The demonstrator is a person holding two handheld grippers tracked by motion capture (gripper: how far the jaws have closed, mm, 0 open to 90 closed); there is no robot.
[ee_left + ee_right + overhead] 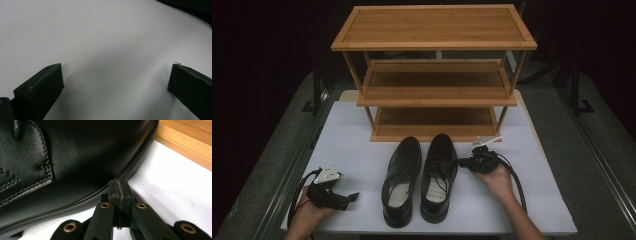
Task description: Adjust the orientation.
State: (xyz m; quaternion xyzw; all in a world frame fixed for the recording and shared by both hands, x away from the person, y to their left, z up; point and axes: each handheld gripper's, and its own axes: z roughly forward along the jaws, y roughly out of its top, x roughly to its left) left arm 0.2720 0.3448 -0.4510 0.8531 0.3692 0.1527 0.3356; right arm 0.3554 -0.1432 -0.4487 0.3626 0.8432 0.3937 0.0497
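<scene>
Two black leather lace-up shoes stand side by side on the white table top, toes toward the rack: the left shoe (401,181) and the right shoe (439,176). My right gripper (463,163) lies at the right shoe's outer side, pointing at it. In the right gripper view its jaws are pressed together with nothing between them, their tip (119,188) right at the welt of the shoe (62,157); whether it touches I cannot tell. My left gripper (353,196) rests near the table's front left corner, jaws wide apart over bare table, its fingers (41,88) holding nothing.
A three-tier bamboo shoe rack (434,75) stands at the back of the white table (357,130), all shelves bare; its bottom edge (185,145) is close beside the right shoe's toe. Dark floor surrounds the table.
</scene>
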